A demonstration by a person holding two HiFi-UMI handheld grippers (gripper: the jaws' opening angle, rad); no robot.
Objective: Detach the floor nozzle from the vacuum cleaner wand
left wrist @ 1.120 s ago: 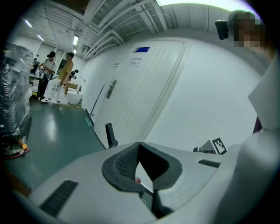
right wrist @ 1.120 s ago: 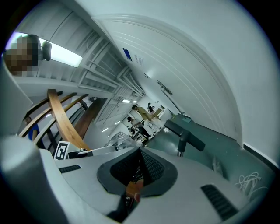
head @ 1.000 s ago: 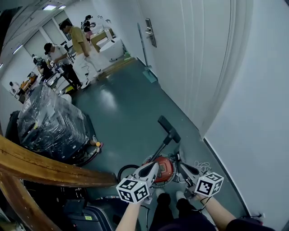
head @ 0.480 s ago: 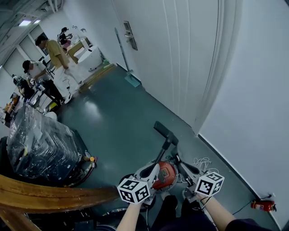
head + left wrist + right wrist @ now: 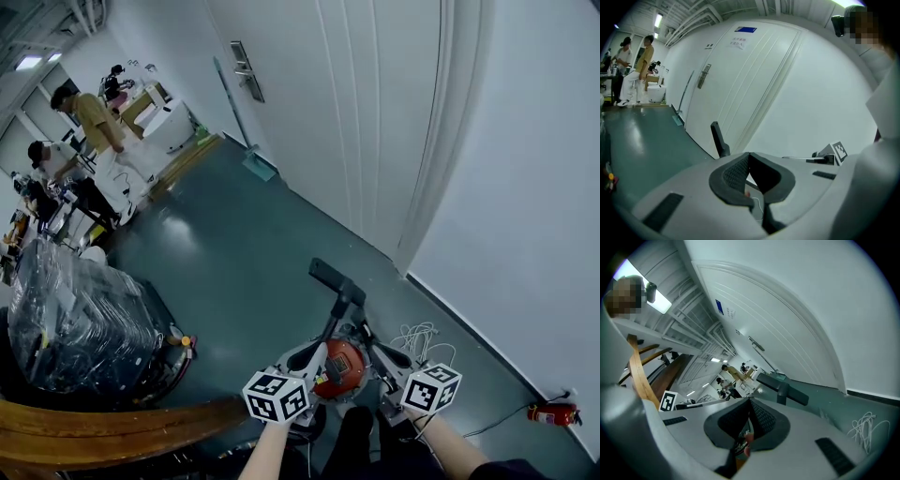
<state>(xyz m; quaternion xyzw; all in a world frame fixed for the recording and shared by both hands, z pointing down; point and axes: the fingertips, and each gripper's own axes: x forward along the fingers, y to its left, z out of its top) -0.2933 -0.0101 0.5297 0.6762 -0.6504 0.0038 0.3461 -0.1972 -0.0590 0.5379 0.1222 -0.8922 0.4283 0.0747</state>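
The vacuum's red canister (image 5: 342, 365) stands on the green floor just ahead of my feet. Its dark wand (image 5: 337, 319) runs away from it to the black floor nozzle (image 5: 327, 277), which is attached to the wand. The nozzle shows upright in the left gripper view (image 5: 719, 139) and slanted in the right gripper view (image 5: 782, 383). My left gripper (image 5: 321, 351) hovers at the canister's left and my right gripper (image 5: 368, 341) at its right. Both are shut and hold nothing, and both sit short of the nozzle (image 5: 749, 162) (image 5: 750, 409).
A white wall with a door (image 5: 309, 103) runs along the right. White cable (image 5: 421, 338) lies beside the canister and a red fire extinguisher (image 5: 549, 413) lies by the wall. A plastic-wrapped pallet (image 5: 75, 323) and a wooden handrail (image 5: 122, 436) are at the left; people stand far off.
Both grippers have sunk lower on either side of the red canister, still shut. The head view has swung, so the nozzle and the wall sit further left in the frame.
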